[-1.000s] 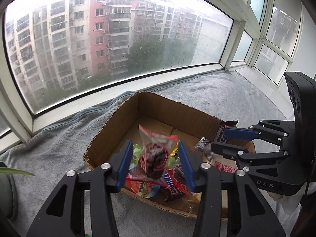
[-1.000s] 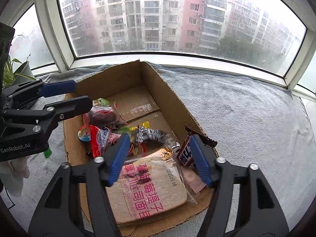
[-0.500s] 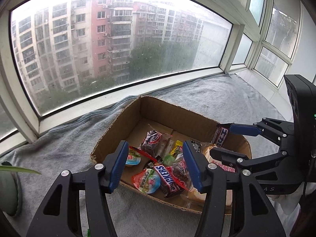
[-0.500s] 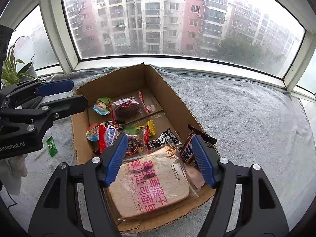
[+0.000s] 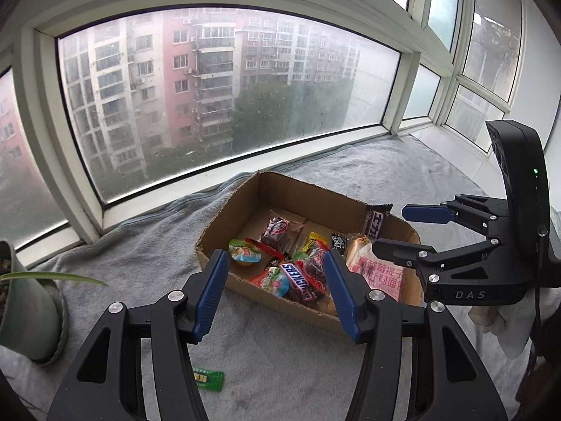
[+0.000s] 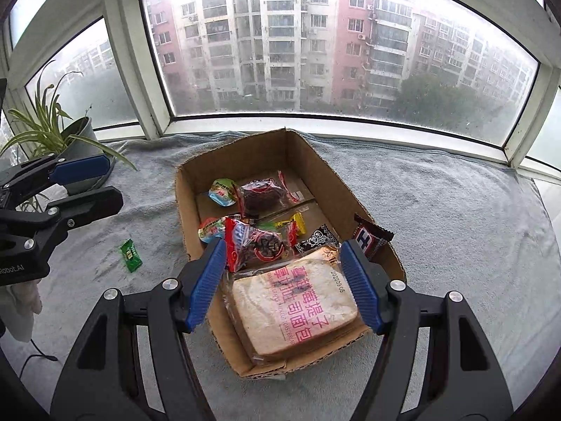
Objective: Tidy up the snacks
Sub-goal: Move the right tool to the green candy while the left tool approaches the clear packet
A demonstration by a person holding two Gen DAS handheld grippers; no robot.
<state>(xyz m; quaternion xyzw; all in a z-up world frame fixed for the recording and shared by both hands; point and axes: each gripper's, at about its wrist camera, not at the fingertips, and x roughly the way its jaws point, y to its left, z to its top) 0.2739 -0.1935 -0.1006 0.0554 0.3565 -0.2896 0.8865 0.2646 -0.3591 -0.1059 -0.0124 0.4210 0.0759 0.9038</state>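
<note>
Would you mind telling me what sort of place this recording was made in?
Probably a bay-window ledge in a high-rise flat: curved white-framed windows facing apartment towers, a grey towel-like cloth over the sill, and a potted spider plant.

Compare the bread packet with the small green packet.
The bread packet lies inside the cardboard box; the green packet lies outside it on the grey blanket. The bread packet is much bigger. It is clear with pink lettering; the green one is opaque green. Both lie flat, touched by neither gripper.
</note>
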